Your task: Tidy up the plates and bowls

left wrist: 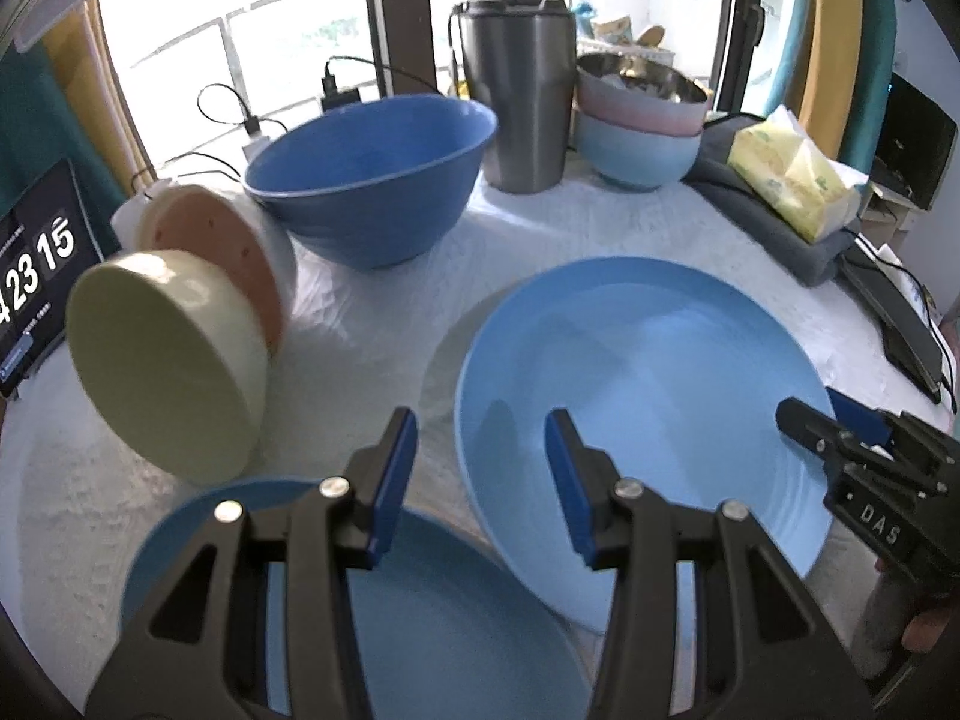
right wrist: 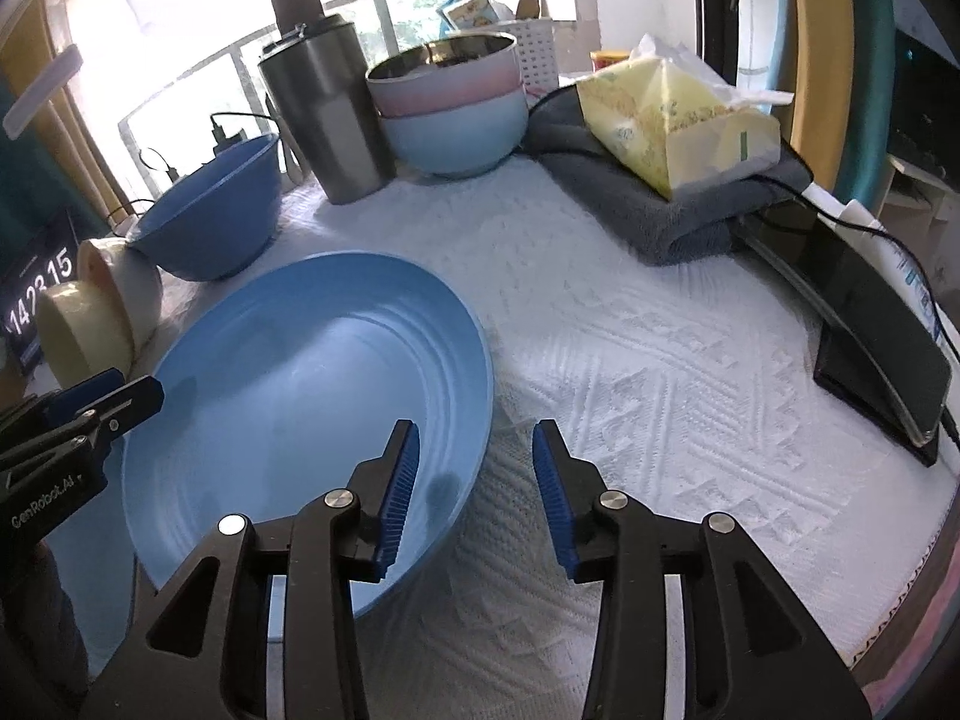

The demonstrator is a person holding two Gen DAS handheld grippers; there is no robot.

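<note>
white cloth (right wrist: pixel 630 360) under plate (right wrist: pixel 300 390), tools parted.

Lighting: daylight from the window (left wrist: pixel 252 6) at 12 o'clock, blown out to white in both views. Backlit steel tumbler (right wrist: pixel 324 114) reads dark, with a pale sheen on its side. Glare: soft highlights on the light blue plate (left wrist: pixel 648 396). Shadows: faint, falling toward 6 o'clock on the white cloth (right wrist: pixel 660 360). Blur: cream bowl (left wrist: pixel 162 366) at 9 o'clock is smeared; clock digits soft. Distortion: strong fisheye bending, dark vignette in the corners.
</note>
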